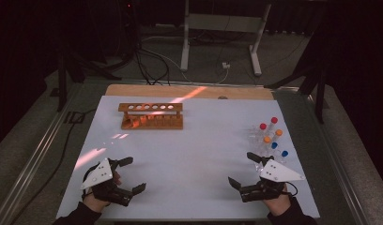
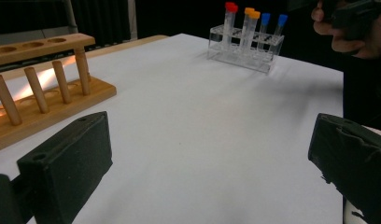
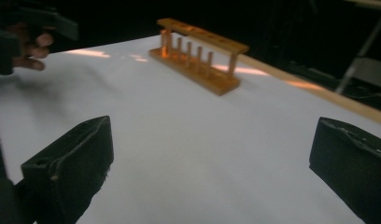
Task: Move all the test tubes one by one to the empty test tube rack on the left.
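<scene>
Two grippers, left (image 1: 128, 174) and right (image 1: 244, 169), gaped wide, empty.
Capped tubes (image 1: 269, 136) beyond my right fingers looked light, slick, brittle; grip mid-barrel.

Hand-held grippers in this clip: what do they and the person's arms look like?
Each hand-held gripper, left and right, is black, with two blocky black jaws and a pale grey three-cornered plate on top, dotted with small dark marks. A thin dark cable loops beside the right one. The person wears dark sleeves down to the wrists.
</scene>
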Motion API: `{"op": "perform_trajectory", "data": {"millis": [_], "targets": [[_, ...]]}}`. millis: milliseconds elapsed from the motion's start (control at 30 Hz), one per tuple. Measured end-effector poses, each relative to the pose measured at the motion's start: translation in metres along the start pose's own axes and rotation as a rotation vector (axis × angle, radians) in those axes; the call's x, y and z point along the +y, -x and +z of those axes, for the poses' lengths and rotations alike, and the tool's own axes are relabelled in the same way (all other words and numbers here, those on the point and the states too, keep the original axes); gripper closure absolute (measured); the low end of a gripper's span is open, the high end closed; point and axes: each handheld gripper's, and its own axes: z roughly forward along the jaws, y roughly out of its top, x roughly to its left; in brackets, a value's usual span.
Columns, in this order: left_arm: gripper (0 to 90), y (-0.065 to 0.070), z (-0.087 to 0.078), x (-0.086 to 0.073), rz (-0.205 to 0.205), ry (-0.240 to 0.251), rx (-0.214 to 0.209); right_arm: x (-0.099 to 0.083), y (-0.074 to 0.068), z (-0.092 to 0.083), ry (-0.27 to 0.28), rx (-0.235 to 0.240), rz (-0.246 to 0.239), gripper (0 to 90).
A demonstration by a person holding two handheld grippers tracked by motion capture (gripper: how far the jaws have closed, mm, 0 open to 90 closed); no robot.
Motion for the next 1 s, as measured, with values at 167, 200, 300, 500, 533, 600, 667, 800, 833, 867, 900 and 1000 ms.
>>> {"op": "perform_trajectory", "data": {"millis": [167, 200, 300, 500, 533, 600, 667, 800, 833, 867, 900, 1000], "targets": [[0.5, 0.000, 0.000, 0.000, -0.002, -0.001, 0.000, 0.006, 0.007, -0.009, 0.017, -0.052, 0.001, 0.0], [0.5, 0.000, 0.000, 0.000, -0.004, 0.002, -0.002, 0.006, 0.010, -0.011, 0.012, -0.079, 0.000, 0.0], [0.6, 0.000, 0.000, 0.000, -0.002, -0.004, -0.002, 0.006, 0.013, -0.013, 0.005, -0.098, 0.004, 0.0], [0.5, -0.001, 0.000, 0.000, -0.003, -0.005, -0.002, 0.008, 0.024, -0.024, 0.021, -0.163, 0.017, 0.0], [0.5, 0.000, 0.000, 0.000, -0.002, 0.000, -0.001, 0.007, 0.029, -0.028, 0.021, -0.194, 0.018, 0.0], [0.5, -0.001, 0.000, 0.000, -0.006, 0.005, -0.002, 0.006, 0.033, -0.032, 0.021, -0.215, 0.030, 0.0], [0.5, -0.001, 0.000, 0.000, -0.005, 0.000, -0.001, 0.005, 0.036, -0.037, 0.022, -0.234, 0.039, 0.0], [0.5, 0.000, -0.001, 0.000, -0.004, 0.007, -0.002, 0.002, 0.042, -0.043, 0.026, -0.266, 0.048, 0.0], [0.5, 0.000, -0.001, 0.000, -0.006, 0.004, -0.002, 0.000, 0.044, -0.046, 0.030, -0.275, 0.057, 0.0], [0.5, -0.001, -0.001, 0.000, -0.005, -0.001, -0.003, -0.001, 0.047, -0.049, 0.033, -0.283, 0.068, 0.0], [0.6, -0.001, -0.001, 0.000, -0.005, 0.004, -0.003, -0.003, 0.050, -0.052, 0.038, -0.292, 0.077, 0.0], [0.5, -0.001, -0.001, 0.000, -0.008, 0.008, -0.005, -0.010, 0.060, -0.060, 0.028, -0.354, 0.101, 0.0]]}}
